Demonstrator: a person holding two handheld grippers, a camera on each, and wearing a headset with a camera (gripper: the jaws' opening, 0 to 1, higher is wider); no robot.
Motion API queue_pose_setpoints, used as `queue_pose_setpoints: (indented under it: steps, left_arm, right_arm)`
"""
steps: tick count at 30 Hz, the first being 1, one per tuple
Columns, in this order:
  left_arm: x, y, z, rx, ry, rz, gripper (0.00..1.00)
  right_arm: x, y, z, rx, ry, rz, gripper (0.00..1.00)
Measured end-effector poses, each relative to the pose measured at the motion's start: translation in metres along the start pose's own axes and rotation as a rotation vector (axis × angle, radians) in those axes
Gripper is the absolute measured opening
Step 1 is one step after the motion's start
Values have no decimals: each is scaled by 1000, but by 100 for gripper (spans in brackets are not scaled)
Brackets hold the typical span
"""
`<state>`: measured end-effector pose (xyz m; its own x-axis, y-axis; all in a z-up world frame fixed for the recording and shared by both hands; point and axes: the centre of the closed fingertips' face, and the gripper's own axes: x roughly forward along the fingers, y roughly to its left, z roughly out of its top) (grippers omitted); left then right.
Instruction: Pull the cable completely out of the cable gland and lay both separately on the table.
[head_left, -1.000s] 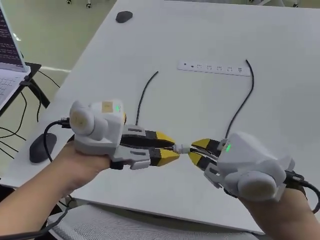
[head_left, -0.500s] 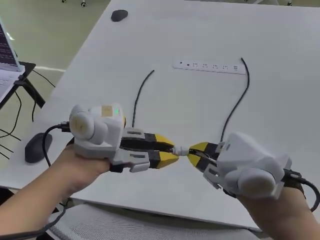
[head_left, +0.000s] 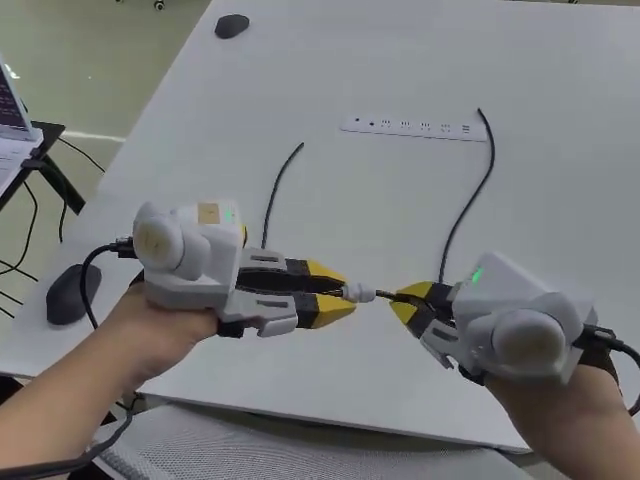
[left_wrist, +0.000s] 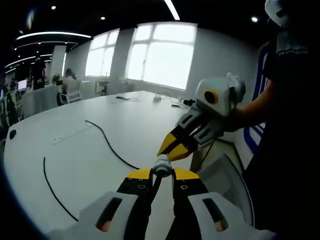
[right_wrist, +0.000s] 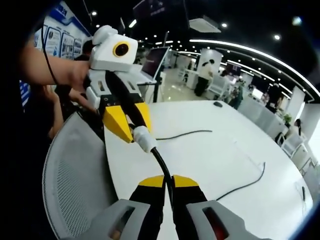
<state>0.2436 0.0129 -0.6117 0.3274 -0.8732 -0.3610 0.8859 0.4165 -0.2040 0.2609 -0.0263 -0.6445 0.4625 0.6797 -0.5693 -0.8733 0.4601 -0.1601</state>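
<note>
A small white cable gland (head_left: 358, 293) hangs in the air above the table's near edge, and my left gripper (head_left: 340, 295) is shut on it. A thin black cable (head_left: 384, 295) comes out of the gland toward my right gripper (head_left: 405, 300), which is shut on it a short way from the gland. In the left gripper view the gland (left_wrist: 162, 164) sits between the yellow tips, with the right gripper (left_wrist: 168, 149) just beyond. The right gripper view has the cable (right_wrist: 161, 162) rising from its shut tips to the gland (right_wrist: 142, 138).
On the white table (head_left: 560, 150) two black cable runs lie, one (head_left: 272, 198) behind the left gripper and one (head_left: 466, 208) behind the right. A white power strip (head_left: 410, 127) lies farther back, a dark mouse (head_left: 231, 25) at the far edge. A mesh chair back (right_wrist: 75, 190) is below.
My right gripper has drawn away to the right. The gap between it and the gland has widened and a short stretch of bare cable shows there. The left gripper has stayed about where it was.
</note>
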Motion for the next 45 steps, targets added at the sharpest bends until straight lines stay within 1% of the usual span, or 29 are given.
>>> queue_pose_setpoints:
  steps: [4, 6, 9, 10, 16, 19, 22, 23, 24, 25, 26, 29, 30, 33, 35, 38, 40, 43, 44, 45]
  left_arm:
    - [2, -2, 1, -3, 0, -12, 15]
    - [2, -2, 2, 0, -2, -15, 15]
    - [3, -3, 2, -5, -4, -18, 15]
    - [4, -3, 1, -6, -5, -20, 15]
    - [3, -4, 0, -13, -5, -30, 15]
    - [2, -5, -1, -16, -4, -35, 15]
    - [1, -5, -1, -29, -12, -38, 15]
    - [1, -5, -2, -33, -15, -40, 15]
    - [0, -5, -2, -36, -17, -41, 15]
    - [0, -5, -2, -40, -18, -42, 15]
    - [-1, -5, -3, -43, -21, -43, 15]
    - [-2, -5, -3, -52, -28, -44, 15]
    - [-2, -4, -3, -54, -29, -44, 15]
    - [-2, -5, -6, -52, -23, -44, 15]
    - [-1, -5, -6, -58, -26, -45, 15]
    - [-2, -3, -4, -62, -30, -41, 15]
    - [-3, 0, -2, -62, -30, -33, 15]
    - [-4, 2, -4, -59, -22, -28, 15]
    - [-4, 3, -5, -62, -17, -27, 15]
    - [-4, 3, -5, -63, -16, -27, 15]
  right_arm:
    - [-2, -5, -10, 36, 19, -14, 0]
    - [-2, -8, -13, 58, 15, -22, 0]
    - [0, -12, -22, 83, 34, -31, 0]
    - [0, -14, -25, 105, 38, -37, 0]
    - [3, -19, -38, 166, 61, -57, 0]
    - [7, -24, -50, 228, 79, -77, 0]
    - [11, -28, -61, 272, 104, -95, 0]
    - [12, -28, -63, 286, 107, -100, 0]
    - [12, -29, -68, 317, 120, -105, 0]
    - [13, -29, -69, 324, 122, -107, 0]
    - [13, -30, -74, 360, 130, -114, 0]
    - [15, -31, -80, 421, 140, -118, 0]
    - [15, -29, -81, 455, 141, -109, 0]
    - [16, -29, -80, 446, 144, -112, 0]
    - [16, -29, -80, 441, 145, -113, 0]
    - [14, -29, -78, 449, 143, -109, 0]
    - [11, -30, -76, 461, 128, -110, 0]
    - [10, -28, -77, 420, 129, -93, 1]
    - [8, -27, -76, 386, 124, -90, 1]
    - [7, -26, -75, 374, 121, -86, 1]
